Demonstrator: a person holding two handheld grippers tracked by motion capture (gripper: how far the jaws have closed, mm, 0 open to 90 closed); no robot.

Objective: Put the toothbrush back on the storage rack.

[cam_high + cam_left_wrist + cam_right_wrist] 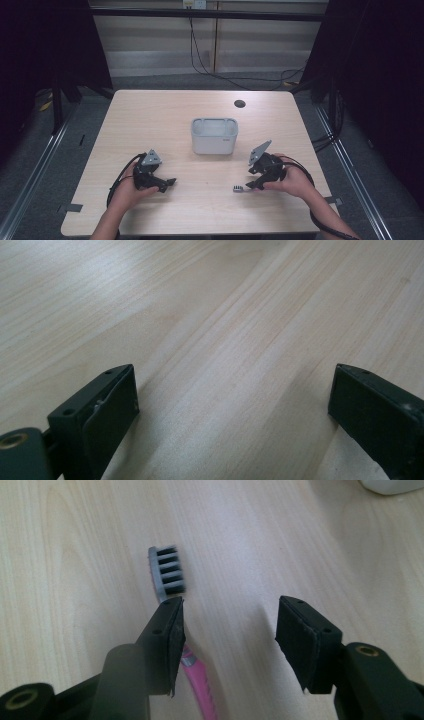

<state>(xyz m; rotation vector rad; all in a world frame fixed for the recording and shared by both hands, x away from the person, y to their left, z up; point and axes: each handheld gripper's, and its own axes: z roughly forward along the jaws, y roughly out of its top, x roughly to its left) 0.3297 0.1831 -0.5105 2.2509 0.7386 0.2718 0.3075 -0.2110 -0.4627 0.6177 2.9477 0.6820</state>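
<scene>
A toothbrush (238, 188) with a grey head and a pink handle lies flat on the wooden table (165, 115), front right. My right gripper (252, 186) hovers low over its handle. In the right gripper view the toothbrush (167, 572) runs under the left jaw, and its pink handle comes out between the jaws. The right gripper (227, 625) is open, with neither pad pressing on the brush. My left gripper (169, 184) rests at the front left. In its own view the left gripper (235, 390) stands open over bare wood.
A white rectangular bin (214, 142) stands at the table's middle, just beyond both grippers; its corner (390, 485) peeks in at the top right of the right gripper view. A dark round hole (239, 103) sits near the far edge. Cables trail behind the table.
</scene>
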